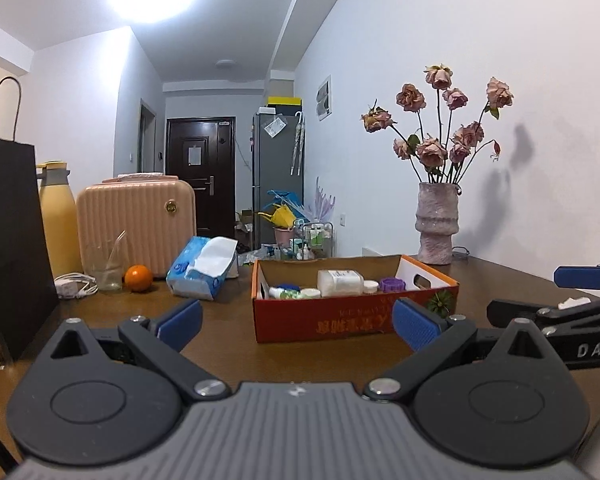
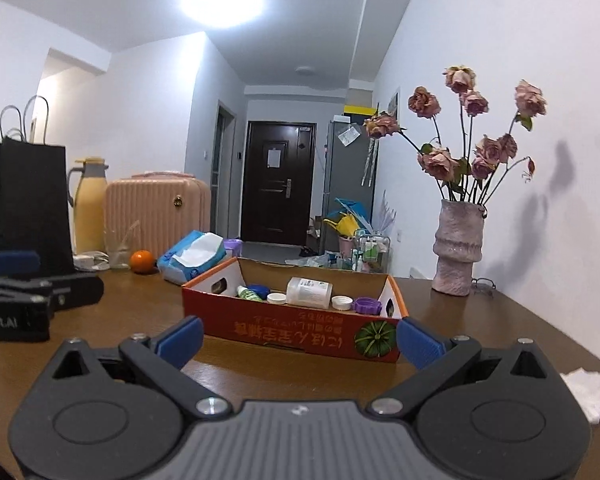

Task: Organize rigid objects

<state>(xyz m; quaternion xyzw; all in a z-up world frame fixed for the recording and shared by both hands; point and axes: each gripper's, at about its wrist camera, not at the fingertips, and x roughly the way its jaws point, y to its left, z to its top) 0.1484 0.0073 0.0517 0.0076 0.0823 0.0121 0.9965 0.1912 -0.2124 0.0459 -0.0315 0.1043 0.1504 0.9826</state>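
Note:
A red cardboard box (image 1: pixel 324 326) (image 2: pixel 284 326) stands on the brown table and holds several small containers: a clear white bottle lying on its side (image 1: pixel 340 282) (image 2: pixel 309 291), a purple-lidded jar (image 1: pixel 392 284) (image 2: pixel 367 305), white caps and a blue-lidded jar (image 2: pixel 258 290). My left gripper (image 1: pixel 298 322) is open and empty, low over the table in front of the box. My right gripper (image 2: pixel 300 338) is open and empty, also just in front of the box. Each gripper shows at the edge of the other's view.
A tissue pack (image 1: pixel 204 268), an orange (image 1: pixel 138 278), a glass (image 1: pixel 106 266), a white cable (image 1: pixel 74 285), a pink case (image 1: pixel 136 226), a yellow flask (image 1: pixel 58 220) and a black bag (image 1: pixel 10 240) stand at the left. A vase of roses (image 1: pixel 436 228) stands at the right. A crumpled tissue (image 2: pixel 590 394) lies near the right edge.

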